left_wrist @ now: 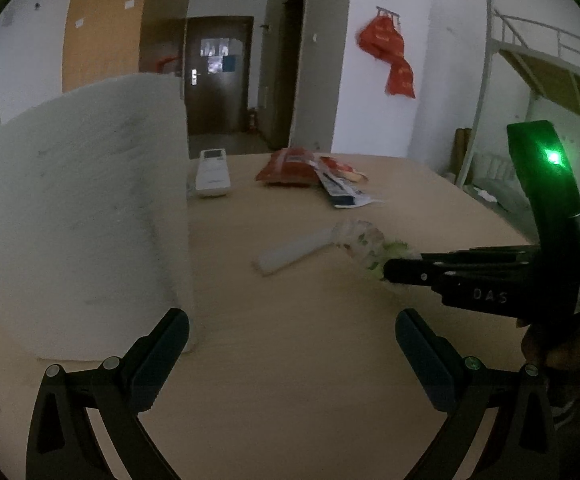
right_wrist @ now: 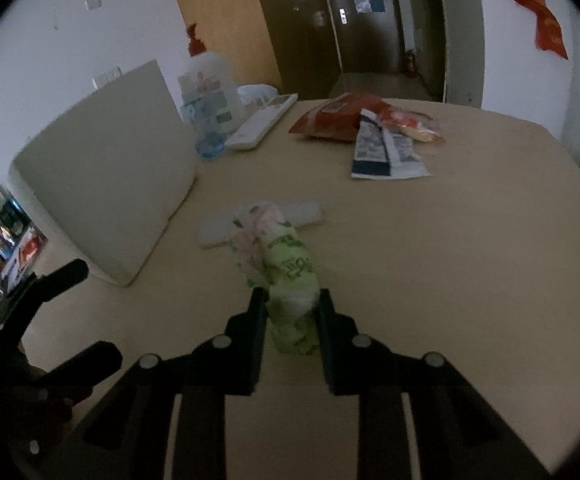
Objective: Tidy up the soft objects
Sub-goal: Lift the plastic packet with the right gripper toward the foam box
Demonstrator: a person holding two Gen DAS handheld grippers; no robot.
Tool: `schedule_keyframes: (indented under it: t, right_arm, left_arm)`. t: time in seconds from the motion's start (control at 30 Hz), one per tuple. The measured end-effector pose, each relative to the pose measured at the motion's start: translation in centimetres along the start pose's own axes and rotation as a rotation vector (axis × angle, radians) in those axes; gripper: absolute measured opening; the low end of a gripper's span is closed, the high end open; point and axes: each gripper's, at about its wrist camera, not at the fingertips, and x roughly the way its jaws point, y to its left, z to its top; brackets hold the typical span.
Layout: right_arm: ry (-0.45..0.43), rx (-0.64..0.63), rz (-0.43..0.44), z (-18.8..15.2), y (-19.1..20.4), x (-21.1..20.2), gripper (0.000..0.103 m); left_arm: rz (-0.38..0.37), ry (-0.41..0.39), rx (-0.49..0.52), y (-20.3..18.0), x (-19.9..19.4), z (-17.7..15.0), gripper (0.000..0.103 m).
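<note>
Wooden table [right_wrist: 470, 240], foam block [right_wrist: 109, 184], snack bags [right_wrist: 330, 118]

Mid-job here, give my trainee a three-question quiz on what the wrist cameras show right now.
1. True or false: the right gripper is closed on the green tissue pack.
2. What lies under that pack's far end? A) white flat bar B) remote control C) red snack bag
3. Fill in: the left gripper is ____, holding nothing, beside the white foam block.

Key: 1 true; 2 A; 3 open.
</note>
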Motion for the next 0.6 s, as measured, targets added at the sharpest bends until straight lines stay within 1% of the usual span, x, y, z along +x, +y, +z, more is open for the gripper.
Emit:
schedule_keyframes:
  t: [0.27, 0.4, 0.6]
  right_arm:
    - [-0.055, 0.048, 0.004, -0.9, -2.0, -3.0, 0.028]
    - [-0.077, 0.069, 0.001, -1.4, -3.0, -4.4, 0.028]
    - [-0.108, 0.110, 0.000, -2.0, -4.6, -5.9, 0.028]
  left_arm:
    - [-0.026, -0.011, 0.046, -2.9, -0.1, 1.0, 0.103]
    - [-0.042, -0.008, 0.065, -4.2, 0.4, 1.6, 0.103]
    - [-0.046, 0.001, 0.088, -5.5, 1.7, 3.2, 0.103]
